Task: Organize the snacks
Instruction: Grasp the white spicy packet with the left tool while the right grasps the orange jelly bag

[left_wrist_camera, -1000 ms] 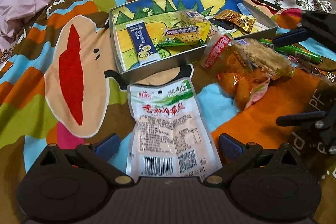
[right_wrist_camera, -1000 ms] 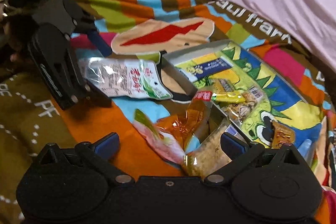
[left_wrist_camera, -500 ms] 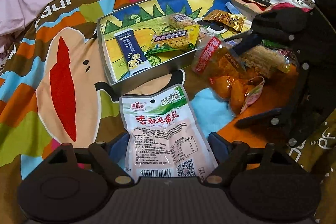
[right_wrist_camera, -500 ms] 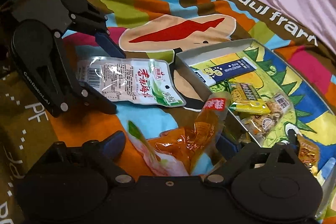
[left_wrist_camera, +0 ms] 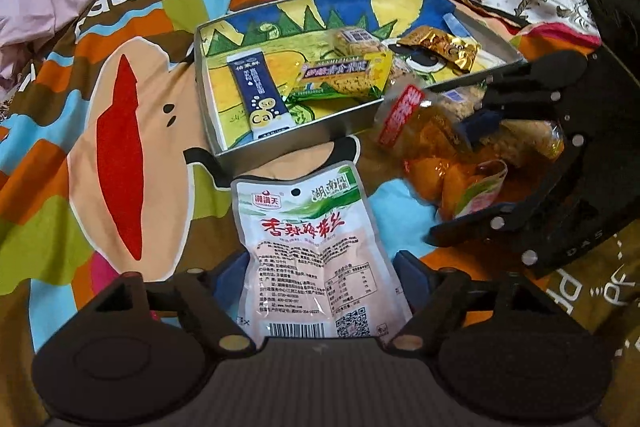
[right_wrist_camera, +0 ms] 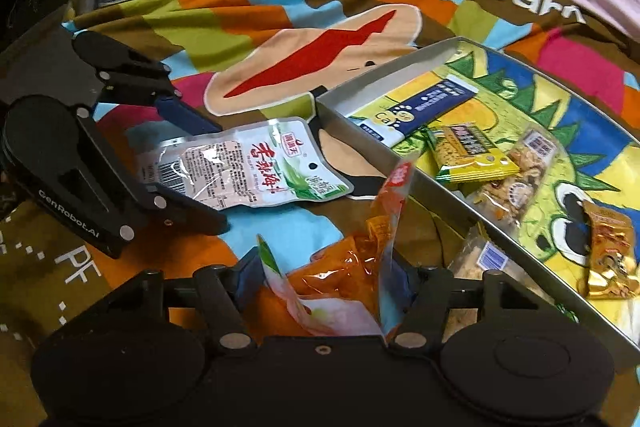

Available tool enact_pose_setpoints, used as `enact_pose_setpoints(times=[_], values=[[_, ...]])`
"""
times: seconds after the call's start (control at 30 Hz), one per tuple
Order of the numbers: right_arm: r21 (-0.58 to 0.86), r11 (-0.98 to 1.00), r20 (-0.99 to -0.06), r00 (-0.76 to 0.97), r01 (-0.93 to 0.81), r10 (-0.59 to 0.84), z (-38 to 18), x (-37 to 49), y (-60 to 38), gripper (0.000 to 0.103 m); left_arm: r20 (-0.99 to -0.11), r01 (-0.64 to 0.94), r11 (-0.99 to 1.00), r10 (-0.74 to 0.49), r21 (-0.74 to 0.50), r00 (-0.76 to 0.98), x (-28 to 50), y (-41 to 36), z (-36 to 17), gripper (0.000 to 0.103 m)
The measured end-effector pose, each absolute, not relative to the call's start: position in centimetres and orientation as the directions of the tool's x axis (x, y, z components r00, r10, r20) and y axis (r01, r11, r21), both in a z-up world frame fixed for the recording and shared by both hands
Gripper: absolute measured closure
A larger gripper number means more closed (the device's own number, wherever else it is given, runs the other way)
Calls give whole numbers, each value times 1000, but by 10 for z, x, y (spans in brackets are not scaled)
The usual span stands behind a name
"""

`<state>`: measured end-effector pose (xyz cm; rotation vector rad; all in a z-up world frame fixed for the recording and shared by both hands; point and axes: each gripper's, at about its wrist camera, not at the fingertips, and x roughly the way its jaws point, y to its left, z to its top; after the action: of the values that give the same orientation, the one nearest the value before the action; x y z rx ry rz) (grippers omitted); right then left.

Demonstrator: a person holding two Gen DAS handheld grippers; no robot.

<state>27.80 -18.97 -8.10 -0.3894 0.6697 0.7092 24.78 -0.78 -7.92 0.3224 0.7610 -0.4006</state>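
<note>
Between the left gripper's (left_wrist_camera: 320,277) blue pads lies the white pouch (left_wrist_camera: 320,251), flat on the blanket (left_wrist_camera: 400,211), its long axis running straight out from the fingers toward the tin (left_wrist_camera: 280,143) just beyond its far end. The jaws are closing with the pouch's near end between them; I cannot tell whether the pads press it yet. Beside it, the right gripper (right_wrist_camera: 320,277) is closing too, around the crumpled orange bag (right_wrist_camera: 344,267), which stands up against the tin's near wall. Each hand has its own packet; the tin lies ahead of both.
</note>
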Motion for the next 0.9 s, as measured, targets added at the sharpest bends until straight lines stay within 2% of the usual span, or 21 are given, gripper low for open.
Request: enact_pose_setpoints(times=[0.2,0.43,0.47,0.53,0.6,0.77,0.9], values=[[-115,739,-689,589,-664,422,-72,258,-190,44,-709,456,875,-218,163,671,239,-12,-73,36],[-69,767,-701,578,-638,418,-61,242,-187,43,-732,422,904,-247,62,636,237,0,-65,37],[-78,766,-700,582,-639,414,-62,241,-185,42,-734,418,907,-250,50,631,238,1,-65,36],[-90,760,-701,583,-643,410,-65,240,-184,41,-742,415,909,-254,35,620,242,2,-67,26],[-100,755,-701,585,-647,409,-67,239,-183,35,-749,404,915,-266,2,607,247,4,-72,21],[-97,750,-709,575,-654,409,-75,243,-183,27,-768,388,920,-290,-60,571,258,7,-82,16],[-63,751,-724,548,-657,419,-82,248,-185,28,-771,395,918,-283,-45,570,259,6,-86,15]])
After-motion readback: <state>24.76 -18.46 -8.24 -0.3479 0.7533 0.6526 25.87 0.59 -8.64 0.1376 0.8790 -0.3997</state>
